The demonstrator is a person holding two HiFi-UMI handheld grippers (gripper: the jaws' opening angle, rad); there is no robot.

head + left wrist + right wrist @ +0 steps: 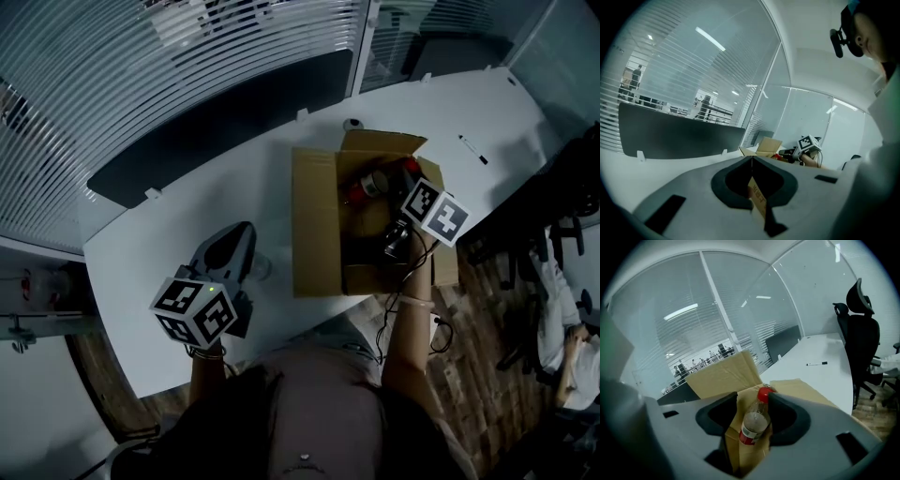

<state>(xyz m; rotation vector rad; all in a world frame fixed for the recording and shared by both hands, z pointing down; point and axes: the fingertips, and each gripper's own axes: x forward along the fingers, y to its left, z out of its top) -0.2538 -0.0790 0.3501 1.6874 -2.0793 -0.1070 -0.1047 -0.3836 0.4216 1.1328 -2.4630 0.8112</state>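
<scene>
One bottle [753, 423] lies between the parted right tongs [755, 398]; left tongs [752, 159] are clenched.

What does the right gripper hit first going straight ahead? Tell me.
Probably the clear plastic bottle with a red cap: it lies dead ahead between the open jaws of the right gripper, inside the brown cardboard box. Its distance is unclear.

Head camera overhead, looking down; all 3 views share box [315, 221].
</scene>
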